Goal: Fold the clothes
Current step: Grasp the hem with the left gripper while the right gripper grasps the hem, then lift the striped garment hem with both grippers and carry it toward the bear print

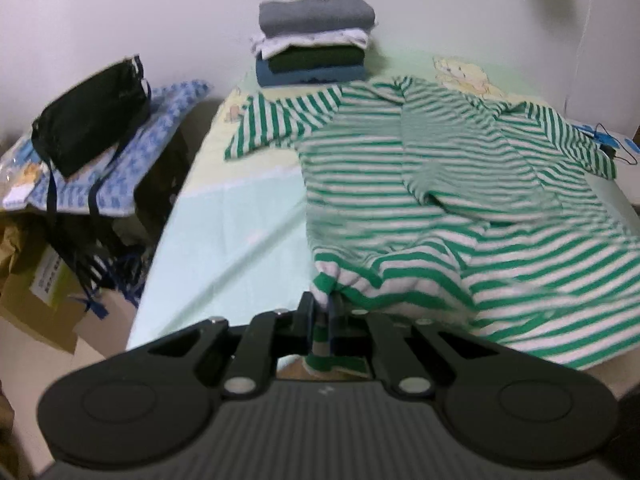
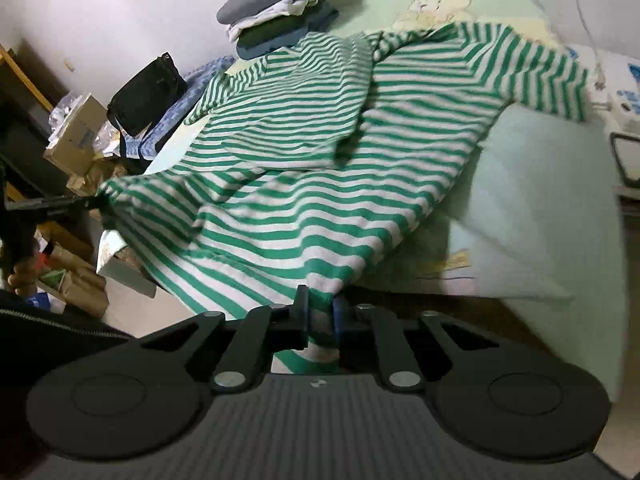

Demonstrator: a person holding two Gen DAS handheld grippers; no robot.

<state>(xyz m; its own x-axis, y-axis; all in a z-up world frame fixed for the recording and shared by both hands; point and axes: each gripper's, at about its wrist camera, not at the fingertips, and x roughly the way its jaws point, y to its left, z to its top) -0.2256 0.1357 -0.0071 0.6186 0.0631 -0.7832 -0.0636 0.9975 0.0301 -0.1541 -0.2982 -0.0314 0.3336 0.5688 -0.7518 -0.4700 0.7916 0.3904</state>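
so the bed [image 1: 224, 216] carries the striped shirt [image 1: 440, 184], its long axis running away from both tongs toward the folded stack [image 1: 312, 40]. left tongs [image 1: 322, 312] and right tongs [image 2: 320, 312] each clench a near hem corner.

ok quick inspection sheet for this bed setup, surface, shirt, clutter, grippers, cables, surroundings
surface: pale green bed sheet, bear print at the far end
job's things: green striped shirt spread out, partly rumpled; folded stack behind it
clutter: black bag on blue patterned cloth, cardboard boxes beside bed
grippers: left gripper and right gripper each shut on the shirt hem
cables: thin cable at far right edge
surroundings: white wall
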